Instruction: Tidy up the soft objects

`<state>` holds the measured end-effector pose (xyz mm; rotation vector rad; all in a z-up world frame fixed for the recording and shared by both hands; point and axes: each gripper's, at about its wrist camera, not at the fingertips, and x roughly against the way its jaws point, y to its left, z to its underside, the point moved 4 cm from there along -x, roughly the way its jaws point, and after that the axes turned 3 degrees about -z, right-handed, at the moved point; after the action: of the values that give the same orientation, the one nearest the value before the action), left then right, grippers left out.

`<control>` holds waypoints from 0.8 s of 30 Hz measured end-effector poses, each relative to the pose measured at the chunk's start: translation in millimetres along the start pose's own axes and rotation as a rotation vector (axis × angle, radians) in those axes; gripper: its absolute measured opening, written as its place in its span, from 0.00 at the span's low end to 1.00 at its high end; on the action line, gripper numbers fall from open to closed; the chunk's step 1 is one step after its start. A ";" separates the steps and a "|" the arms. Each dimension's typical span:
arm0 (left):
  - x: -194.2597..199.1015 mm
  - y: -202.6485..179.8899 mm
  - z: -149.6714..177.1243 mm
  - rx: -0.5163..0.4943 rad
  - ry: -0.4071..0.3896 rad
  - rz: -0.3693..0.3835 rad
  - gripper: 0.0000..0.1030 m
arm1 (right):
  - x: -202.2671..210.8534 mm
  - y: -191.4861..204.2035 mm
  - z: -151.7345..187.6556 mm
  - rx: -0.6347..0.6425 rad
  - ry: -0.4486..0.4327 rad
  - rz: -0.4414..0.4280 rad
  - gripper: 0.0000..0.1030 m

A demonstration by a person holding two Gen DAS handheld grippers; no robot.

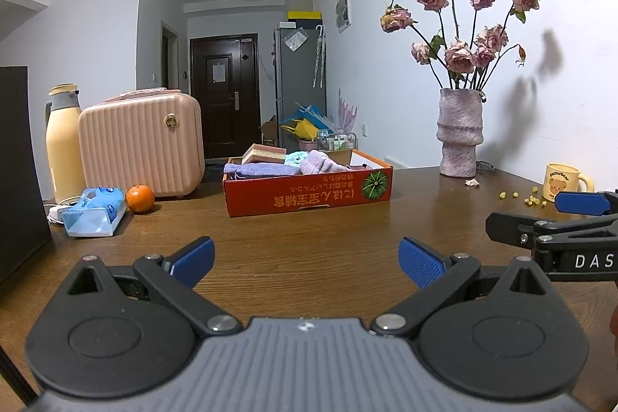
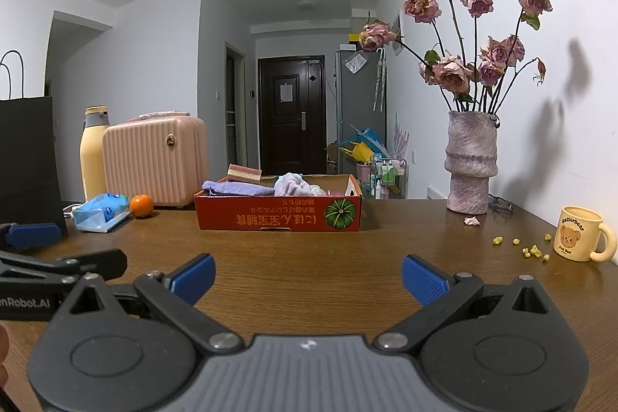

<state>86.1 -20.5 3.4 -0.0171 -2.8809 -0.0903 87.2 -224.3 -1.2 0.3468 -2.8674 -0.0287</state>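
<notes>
A red cardboard box (image 1: 309, 194) stands on the wooden table ahead of both grippers; it also shows in the right wrist view (image 2: 278, 215). In it lie a purple towel (image 1: 258, 169), a lilac cloth (image 1: 322, 163), a teal soft item (image 1: 296, 157) and a layered sponge (image 1: 264, 153). My left gripper (image 1: 307, 261) is open and empty above the table, well short of the box. My right gripper (image 2: 308, 278) is open and empty too, beside the left one.
A tissue pack (image 1: 94, 211), an orange (image 1: 140, 198), a pink case (image 1: 141, 143) and a yellow flask (image 1: 61, 145) stand at the left. A black bag (image 2: 27, 157) is at the far left. A vase of roses (image 1: 459, 132), a mug (image 2: 579, 238) and yellow crumbs (image 2: 535, 250) are at the right.
</notes>
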 end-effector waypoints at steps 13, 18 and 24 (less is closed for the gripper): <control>-0.1 -0.1 0.9 -0.001 0.000 0.001 1.00 | -3.0 1.7 0.1 0.007 0.002 0.001 1.00; -0.1 0.3 0.9 0.002 0.000 0.005 1.00 | -3.2 2.1 0.2 0.007 0.001 0.001 1.00; 0.1 0.9 1.4 0.003 -0.002 0.006 1.00 | -3.3 2.2 0.6 0.008 0.002 0.001 1.00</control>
<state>85.6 -19.5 2.1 -0.0254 -2.8828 -0.0849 89.6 -221.3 -2.4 0.3467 -2.8663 -0.0171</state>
